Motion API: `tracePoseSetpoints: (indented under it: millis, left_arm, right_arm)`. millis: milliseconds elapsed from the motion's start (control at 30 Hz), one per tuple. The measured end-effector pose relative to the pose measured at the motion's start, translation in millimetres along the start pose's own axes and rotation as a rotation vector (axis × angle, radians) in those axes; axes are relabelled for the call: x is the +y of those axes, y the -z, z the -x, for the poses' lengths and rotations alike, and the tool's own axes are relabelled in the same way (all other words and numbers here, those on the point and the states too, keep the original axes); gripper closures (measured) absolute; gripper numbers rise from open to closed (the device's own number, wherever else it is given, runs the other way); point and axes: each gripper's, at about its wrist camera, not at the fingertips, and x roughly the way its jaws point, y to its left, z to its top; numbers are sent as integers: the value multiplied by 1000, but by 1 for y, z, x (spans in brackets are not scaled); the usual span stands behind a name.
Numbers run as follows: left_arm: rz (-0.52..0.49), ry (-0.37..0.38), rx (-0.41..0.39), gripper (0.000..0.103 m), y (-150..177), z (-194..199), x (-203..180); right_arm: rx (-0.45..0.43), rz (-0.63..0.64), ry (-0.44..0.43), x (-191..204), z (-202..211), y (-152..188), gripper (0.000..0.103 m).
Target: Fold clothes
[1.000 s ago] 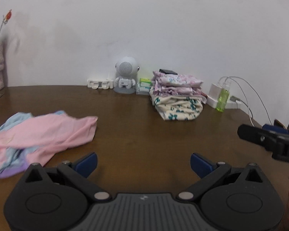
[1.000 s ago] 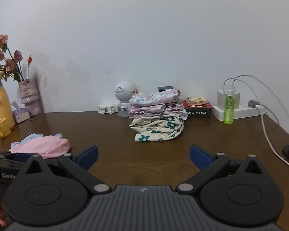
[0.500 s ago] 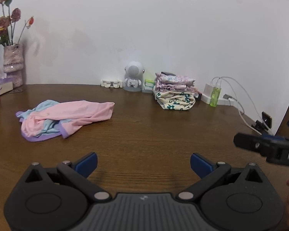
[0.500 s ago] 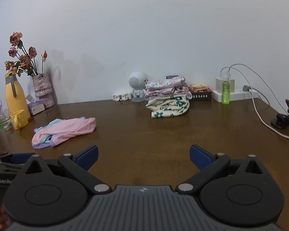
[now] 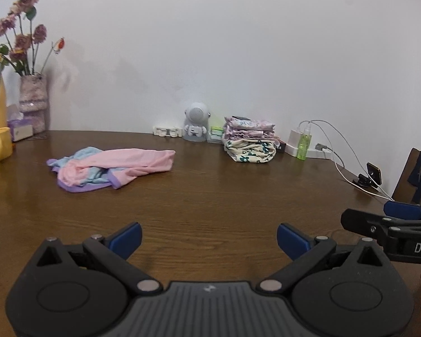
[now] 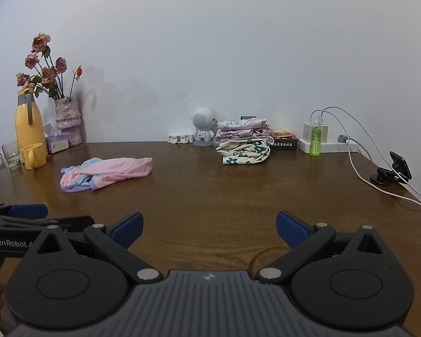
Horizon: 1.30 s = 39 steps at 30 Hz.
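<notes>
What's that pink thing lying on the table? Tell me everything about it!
The pink garment is a soft, thin-looking piece of clothing, mostly pink with light blue patches and purple trim along its edges. It is not folded: it lies crumpled and bunched in a low, wrinkled heap, stretched out sideways. It rests on the brown wooden table, toward the left side, apart from the folded stack near the wall. Only the table touches it; neither tool is near it, and both are open.

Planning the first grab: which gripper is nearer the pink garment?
Left. The left gripper sits nearer the pink garment, which lies ahead to its left; the right gripper is farther right.
</notes>
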Motion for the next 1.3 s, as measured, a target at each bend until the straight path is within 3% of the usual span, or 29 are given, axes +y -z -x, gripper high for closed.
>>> tracePoseSetpoints:
  millis: [533, 1300]
  left_arm:
    - [-26, 45, -11, 1, 24, 22, -5]
    - [-9, 43, -11, 0, 28, 23, 2]
  right_arm:
    - [9, -34, 15, 5, 24, 24, 0]
    - [11, -55, 2, 8, 23, 28, 0]
